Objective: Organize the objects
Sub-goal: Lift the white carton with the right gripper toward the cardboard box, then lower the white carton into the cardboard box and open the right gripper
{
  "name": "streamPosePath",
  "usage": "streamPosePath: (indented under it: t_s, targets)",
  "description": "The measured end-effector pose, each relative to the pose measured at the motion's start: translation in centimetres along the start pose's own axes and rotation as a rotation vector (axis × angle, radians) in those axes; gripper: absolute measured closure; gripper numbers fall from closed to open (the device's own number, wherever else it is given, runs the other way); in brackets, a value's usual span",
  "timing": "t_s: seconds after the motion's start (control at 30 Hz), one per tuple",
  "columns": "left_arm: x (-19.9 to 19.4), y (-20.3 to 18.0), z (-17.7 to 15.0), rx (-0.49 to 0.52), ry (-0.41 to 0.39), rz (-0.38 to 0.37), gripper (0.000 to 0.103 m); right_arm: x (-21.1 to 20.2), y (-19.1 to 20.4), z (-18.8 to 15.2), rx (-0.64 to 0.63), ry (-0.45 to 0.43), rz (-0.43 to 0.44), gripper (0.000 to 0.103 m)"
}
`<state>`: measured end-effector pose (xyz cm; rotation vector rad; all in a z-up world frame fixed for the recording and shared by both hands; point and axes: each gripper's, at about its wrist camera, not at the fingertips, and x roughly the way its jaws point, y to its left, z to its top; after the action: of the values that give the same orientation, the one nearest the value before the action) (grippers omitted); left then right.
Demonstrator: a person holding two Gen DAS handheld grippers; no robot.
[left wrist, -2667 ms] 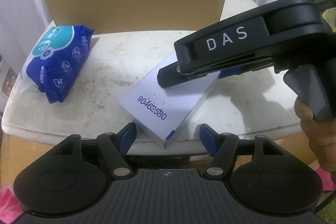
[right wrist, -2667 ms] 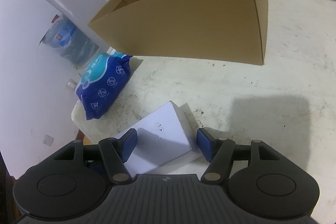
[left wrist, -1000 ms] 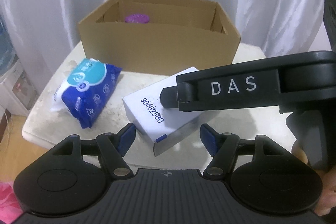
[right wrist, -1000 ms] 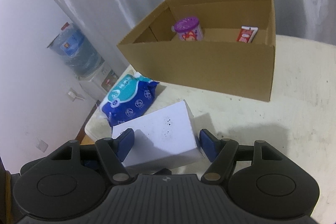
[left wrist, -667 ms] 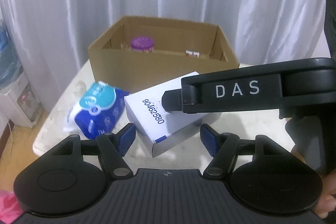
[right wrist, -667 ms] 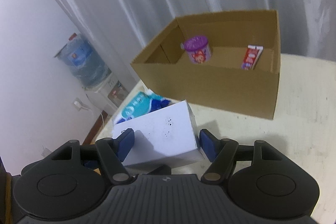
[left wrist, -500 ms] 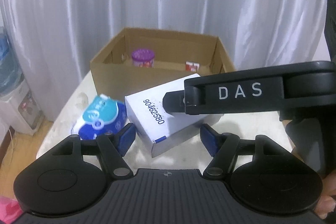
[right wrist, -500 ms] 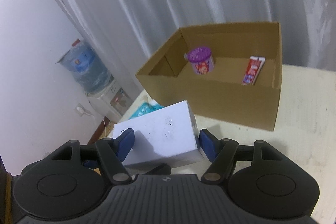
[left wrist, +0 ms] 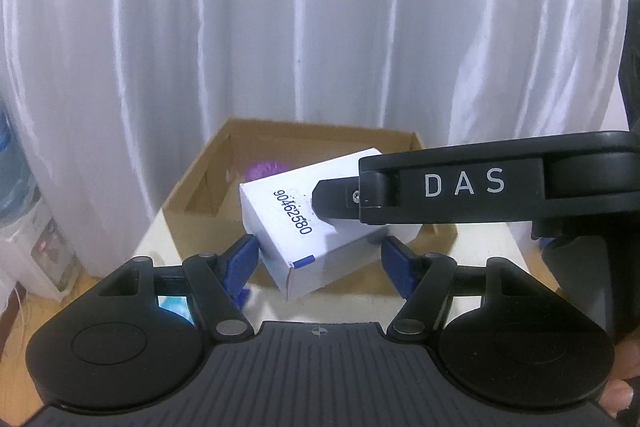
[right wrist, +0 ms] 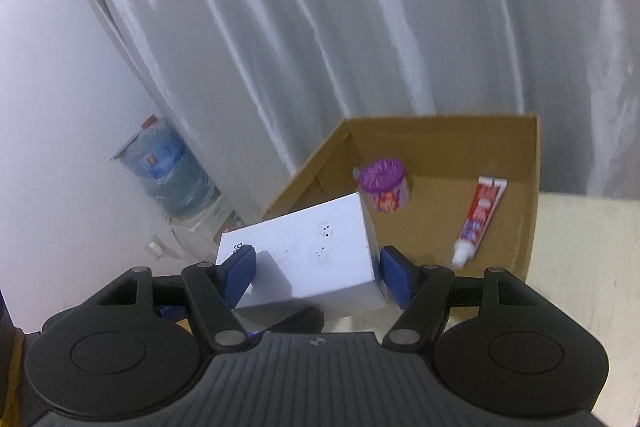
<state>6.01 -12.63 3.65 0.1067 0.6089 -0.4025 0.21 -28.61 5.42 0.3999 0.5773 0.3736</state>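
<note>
Both grippers hold one white carton (left wrist: 332, 255) with a blue printed number, lifted clear of the table. My left gripper (left wrist: 320, 251) is shut on its near end, blue pads against both sides. A black finger (left wrist: 340, 199) of the right gripper lies across the carton's top from the right. In the right wrist view my right gripper (right wrist: 318, 259) is shut on the same carton (right wrist: 312, 251). Just behind it is an open cardboard box (right wrist: 440, 147), holding a purple-lidded cup (right wrist: 384, 187) and a red toothpaste tube (right wrist: 480, 219).
A blue wipes pack (left wrist: 172, 303) shows under my left gripper's linkage. The pale table (right wrist: 580, 247) runs to the right of the cardboard box (left wrist: 192, 195). A water dispenser bottle (right wrist: 164, 163) stands at the left by a white curtain (left wrist: 320, 27). A person's hand (left wrist: 620, 395) grips the right handle.
Both grippers have risen together with the white carton, from the table top up to the height of the cardboard box's rim. The wipes pack has dropped almost out of view.
</note>
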Motion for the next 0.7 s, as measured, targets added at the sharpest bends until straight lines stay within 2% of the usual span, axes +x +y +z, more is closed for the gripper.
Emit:
streamPosePath:
  t_s: [0.17, 0.3, 0.43, 0.7]
  targets:
    - [3.2, 0.7, 2.9, 0.01, 0.004, -0.015, 0.036, 2.4, -1.3, 3.3, -0.01, 0.0, -0.005, 0.031]
    - [7.0, 1.6, 4.9, -0.002, 0.035, -0.029, 0.036, 5.5, -2.7, 6.1, 0.0, 0.049, -0.016, 0.031]
    - [12.0, 2.9, 6.3, -0.039, 0.11, -0.051, 0.036, 9.9, -4.4, 8.4, 0.008, 0.145, -0.044, 0.031]
    - [21.3, 4.2, 6.9, -0.131, 0.29, -0.125, 0.036, 17.5, -8.5, 10.3, 0.007, 0.315, -0.13, 0.031]
